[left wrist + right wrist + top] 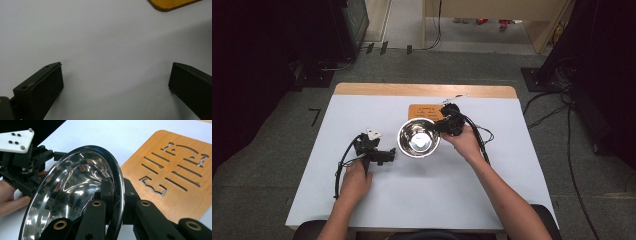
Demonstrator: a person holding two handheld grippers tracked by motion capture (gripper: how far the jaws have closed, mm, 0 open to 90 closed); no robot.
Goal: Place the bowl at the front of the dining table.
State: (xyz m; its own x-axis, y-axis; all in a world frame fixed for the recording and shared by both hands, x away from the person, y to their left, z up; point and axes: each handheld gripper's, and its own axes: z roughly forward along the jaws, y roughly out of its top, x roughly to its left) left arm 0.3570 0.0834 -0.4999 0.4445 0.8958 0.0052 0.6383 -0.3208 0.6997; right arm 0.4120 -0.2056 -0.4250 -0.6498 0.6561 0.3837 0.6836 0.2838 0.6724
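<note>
While the right gripper (115, 195) is clamped on the rim of the steel bowl (418, 137), one jaw is placed inside the bowl and the other outside, as is seen in the right gripper view. On the high view the bowl is found near the middle of the white table (422, 195), with the right gripper at its 2 o'clock edge. A wooden board with cut-out slots (172, 175) lies flat at about 12 o'clock from the bowl; part of it is covered by the bowl. It cannot be told for sure whether the bowl is lifted or rests on the table; it seems tilted. The left gripper (388, 156) is held at 8 o'clock from the bowl, just beside it, with its jaws spread wide and nothing between them.
</note>
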